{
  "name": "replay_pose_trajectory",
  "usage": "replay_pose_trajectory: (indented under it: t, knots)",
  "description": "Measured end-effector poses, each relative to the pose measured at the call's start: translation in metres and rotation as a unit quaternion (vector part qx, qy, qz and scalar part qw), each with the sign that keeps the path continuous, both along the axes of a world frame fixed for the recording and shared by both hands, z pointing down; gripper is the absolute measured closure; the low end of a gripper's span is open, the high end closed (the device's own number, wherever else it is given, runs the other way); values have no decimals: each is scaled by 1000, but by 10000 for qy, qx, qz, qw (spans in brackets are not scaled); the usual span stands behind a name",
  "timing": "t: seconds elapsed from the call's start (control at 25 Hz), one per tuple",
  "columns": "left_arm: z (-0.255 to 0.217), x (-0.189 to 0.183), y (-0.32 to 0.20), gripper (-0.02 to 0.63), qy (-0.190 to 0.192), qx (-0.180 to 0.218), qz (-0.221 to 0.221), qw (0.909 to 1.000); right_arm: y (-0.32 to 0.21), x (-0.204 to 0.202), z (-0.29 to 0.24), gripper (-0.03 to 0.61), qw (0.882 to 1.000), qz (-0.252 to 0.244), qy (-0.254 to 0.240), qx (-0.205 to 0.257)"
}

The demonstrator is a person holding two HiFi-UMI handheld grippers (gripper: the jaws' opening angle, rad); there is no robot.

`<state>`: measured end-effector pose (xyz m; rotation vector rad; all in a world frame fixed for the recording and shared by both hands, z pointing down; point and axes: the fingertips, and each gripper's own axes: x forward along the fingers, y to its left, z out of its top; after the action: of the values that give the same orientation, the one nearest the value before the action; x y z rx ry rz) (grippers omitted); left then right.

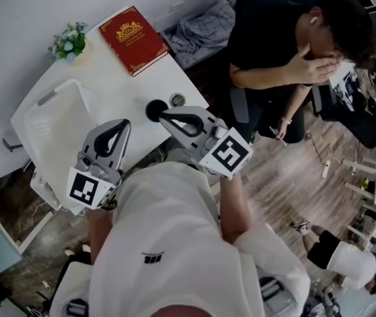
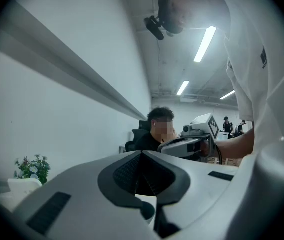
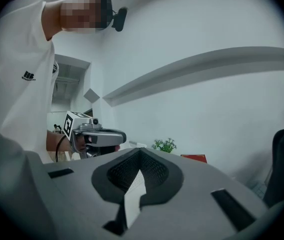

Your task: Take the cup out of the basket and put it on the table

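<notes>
Status: looks essentially done.

- cup [image 1: 154, 109]: the dark round one stands upright on the table [image 1: 125, 78], outside the basket [image 1: 47, 132] and well apart from it. It sits near the table's front edge, just past the tip of the right claw [image 3: 141, 153].
- From the head view I can't tell whether the claw tip touches the cup or is just beside it. The right gripper view doesn't show the cup at all, so I read it as not touching.
- Right claw: jaws fully together, nothing between them. No grip on the cup.
- Left claw [image 2: 142, 153]: jaws also tip to tip and empty. It's held over the near corner of the basket and isn't gripping the basket or anything else.
- Basket: on the left end of the table. The part the head view shows looks empty, but the near corner is hidden behind the left gripper.
- A small grey round item [image 1: 177, 100] sits just beside the cup. It's too small to identify and doesn't look like part of the task.
- A red book [image 1: 133, 38] and a small plant [image 1: 69, 41] are further back, out of the way.

Judgement: the take-out and the placement are both complete. The cup stands on its own and doesn't look tilted. What's left is at most pulling both grippers clear without knocking the cup, since the right claw tip is close to it.
</notes>
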<state>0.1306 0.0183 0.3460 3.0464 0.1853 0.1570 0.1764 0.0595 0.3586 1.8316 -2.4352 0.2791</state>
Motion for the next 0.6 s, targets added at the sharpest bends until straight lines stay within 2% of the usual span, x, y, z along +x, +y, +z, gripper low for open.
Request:
replay_pose_trajectory:
  t: [0.6]
  knots:
    - [-3,1,1,603,47,44,77,9999,5,8,2,566,9998,163,24,-66]
